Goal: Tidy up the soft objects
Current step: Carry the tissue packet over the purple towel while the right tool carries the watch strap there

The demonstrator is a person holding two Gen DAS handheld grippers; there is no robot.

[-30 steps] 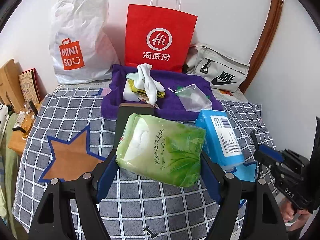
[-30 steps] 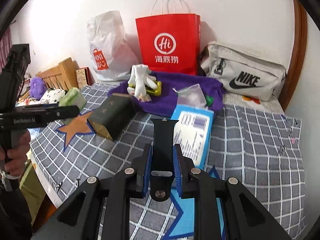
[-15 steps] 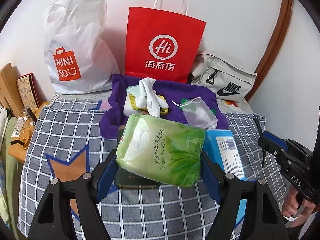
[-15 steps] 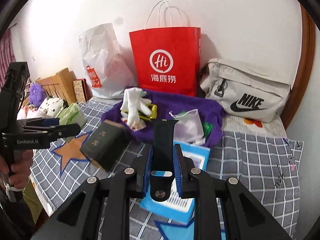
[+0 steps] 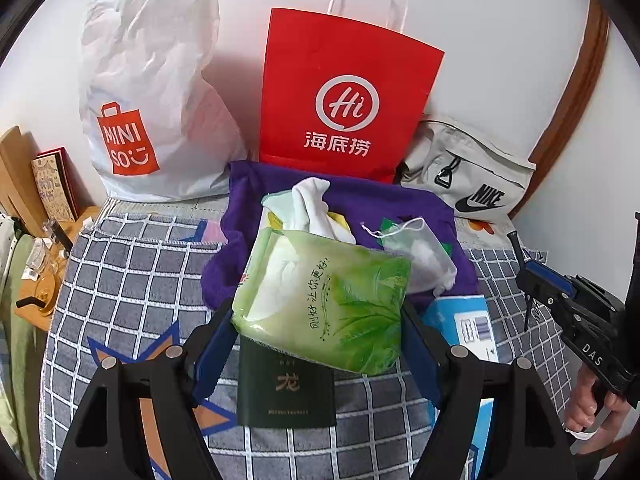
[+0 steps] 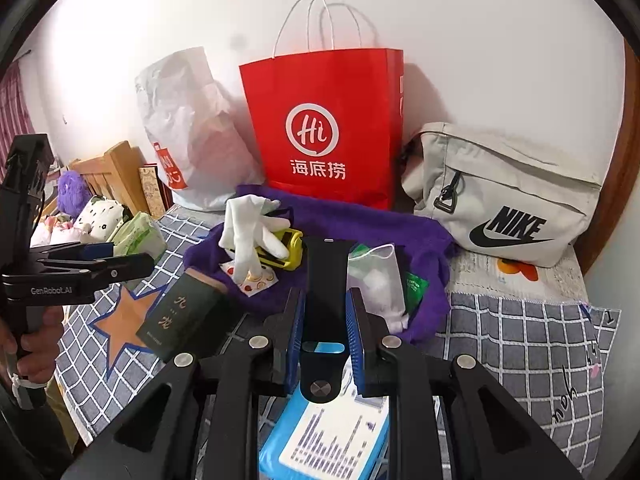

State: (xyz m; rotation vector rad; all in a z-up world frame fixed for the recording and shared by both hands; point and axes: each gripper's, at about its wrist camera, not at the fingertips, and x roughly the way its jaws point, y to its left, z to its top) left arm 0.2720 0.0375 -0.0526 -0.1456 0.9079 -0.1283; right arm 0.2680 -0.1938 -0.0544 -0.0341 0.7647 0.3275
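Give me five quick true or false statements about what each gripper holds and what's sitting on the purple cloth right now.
1. The left gripper holds a green tissue pack. True.
2. The right gripper is empty. False: it is shut on a black watch strap.
3. White gloves lie on the purple cloth. True.
4. The red paper bag lies flat on the bed. False: it stands upright against the wall.
5. The dark green box sits inside the grey Nike bag. False: it lies on the checked cover.
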